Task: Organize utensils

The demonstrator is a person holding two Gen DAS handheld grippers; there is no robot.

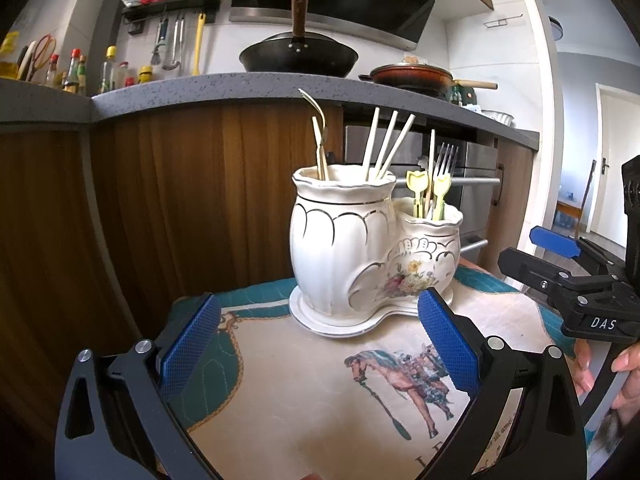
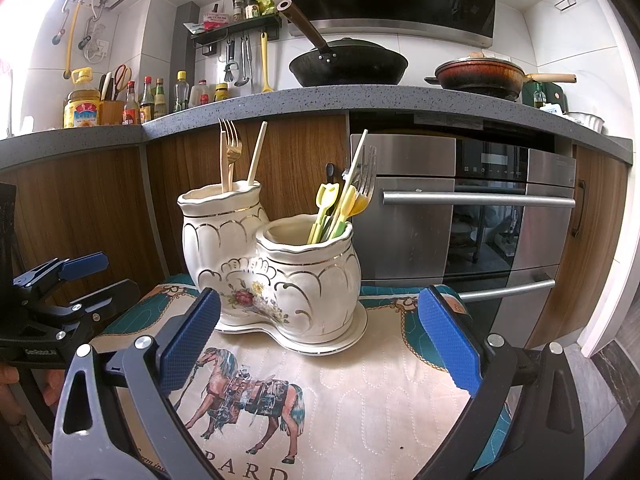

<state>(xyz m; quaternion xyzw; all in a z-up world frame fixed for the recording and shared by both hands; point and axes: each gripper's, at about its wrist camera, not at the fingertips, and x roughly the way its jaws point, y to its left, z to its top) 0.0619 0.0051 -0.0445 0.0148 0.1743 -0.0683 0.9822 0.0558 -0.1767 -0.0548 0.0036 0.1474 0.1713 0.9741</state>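
Right now the left gripper [image 1: 318, 344] and right gripper [image 2: 320, 340] are both hanging wide open, holding nothing. The far silver fork [image 2: 366, 178] is looking hard and slippery; pinching its thin neck seems best.

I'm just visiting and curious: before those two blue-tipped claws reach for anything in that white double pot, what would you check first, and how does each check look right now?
1. Left gripper open and holding nothing: ok.
2. Right gripper open and holding nothing: ok.
3. Ceramic holder upright on its saucer: ok.
4. Utensils mixed in the pots: not ok; the short pot holds a metal fork, a chopstick and yellow-green picks.
5. Quilted mat bare in front of the holder: ok.
6. Whether utensils are tangled inside the pots: cannot tell.
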